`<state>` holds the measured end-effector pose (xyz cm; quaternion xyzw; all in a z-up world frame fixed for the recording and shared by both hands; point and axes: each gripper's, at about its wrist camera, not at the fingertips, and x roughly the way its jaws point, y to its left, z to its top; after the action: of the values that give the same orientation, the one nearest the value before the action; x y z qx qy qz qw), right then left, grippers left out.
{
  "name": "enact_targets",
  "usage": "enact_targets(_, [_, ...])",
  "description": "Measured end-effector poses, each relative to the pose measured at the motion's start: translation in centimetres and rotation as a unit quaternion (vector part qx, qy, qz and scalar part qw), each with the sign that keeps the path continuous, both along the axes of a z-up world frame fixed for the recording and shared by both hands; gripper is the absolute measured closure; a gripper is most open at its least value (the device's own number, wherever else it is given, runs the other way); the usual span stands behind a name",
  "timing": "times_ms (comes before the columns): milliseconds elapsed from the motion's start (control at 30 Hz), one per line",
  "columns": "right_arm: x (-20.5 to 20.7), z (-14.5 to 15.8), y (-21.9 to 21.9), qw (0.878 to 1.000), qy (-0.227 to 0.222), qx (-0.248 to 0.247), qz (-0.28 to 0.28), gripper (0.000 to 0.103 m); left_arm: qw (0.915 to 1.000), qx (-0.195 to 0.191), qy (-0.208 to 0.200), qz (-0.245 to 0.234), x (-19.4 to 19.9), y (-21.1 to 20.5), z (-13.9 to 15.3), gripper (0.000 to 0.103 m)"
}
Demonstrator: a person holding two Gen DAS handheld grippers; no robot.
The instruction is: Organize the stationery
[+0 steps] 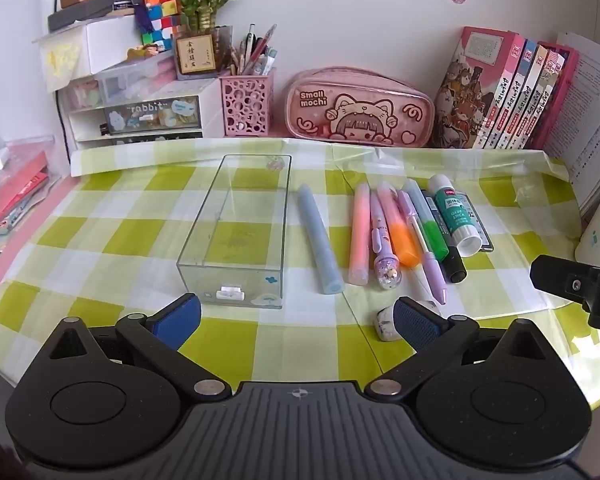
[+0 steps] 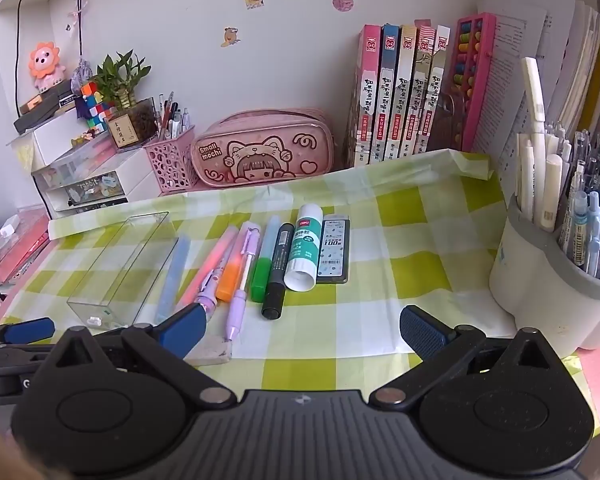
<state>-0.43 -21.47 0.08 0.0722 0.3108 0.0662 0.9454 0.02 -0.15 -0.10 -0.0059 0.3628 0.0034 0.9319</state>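
A clear empty plastic box point(image 1: 236, 232) point(image 2: 120, 272) lies on the green checked cloth. To its right lies a row of stationery: a blue highlighter point(image 1: 320, 240) point(image 2: 174, 276), a pink highlighter point(image 1: 360, 236), a purple charm pen point(image 1: 384, 252), an orange highlighter point(image 1: 400, 232) point(image 2: 230, 280), a purple pencil point(image 1: 426, 252) point(image 2: 240, 300), a green highlighter point(image 1: 430, 224) point(image 2: 262, 276), a black marker point(image 1: 448, 248) point(image 2: 278, 272), a glue stick point(image 1: 456, 216) point(image 2: 302, 252) and a lead case point(image 2: 333, 252). A white eraser point(image 1: 386, 324) point(image 2: 212, 352) lies nearest. My left gripper point(image 1: 296, 320) is open and empty before the box. My right gripper point(image 2: 300, 330) is open and empty.
A pink pencil case point(image 1: 360, 110) point(image 2: 264, 152), a pink pen basket point(image 1: 246, 106), drawer units point(image 1: 140, 116) and books point(image 1: 508, 92) point(image 2: 400, 92) line the back wall. A white pen holder point(image 2: 548, 276) full of pens stands at the right. Red folders point(image 1: 8, 196) lie at the left.
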Motion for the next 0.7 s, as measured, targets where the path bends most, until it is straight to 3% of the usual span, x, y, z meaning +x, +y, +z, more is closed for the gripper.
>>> enact_targets(700, [-0.6,0.5,0.9,1.0,-0.008,-0.012,0.008,0.002,0.9999,0.004,-0.012,0.008,-0.3,0.5,0.5,0.005])
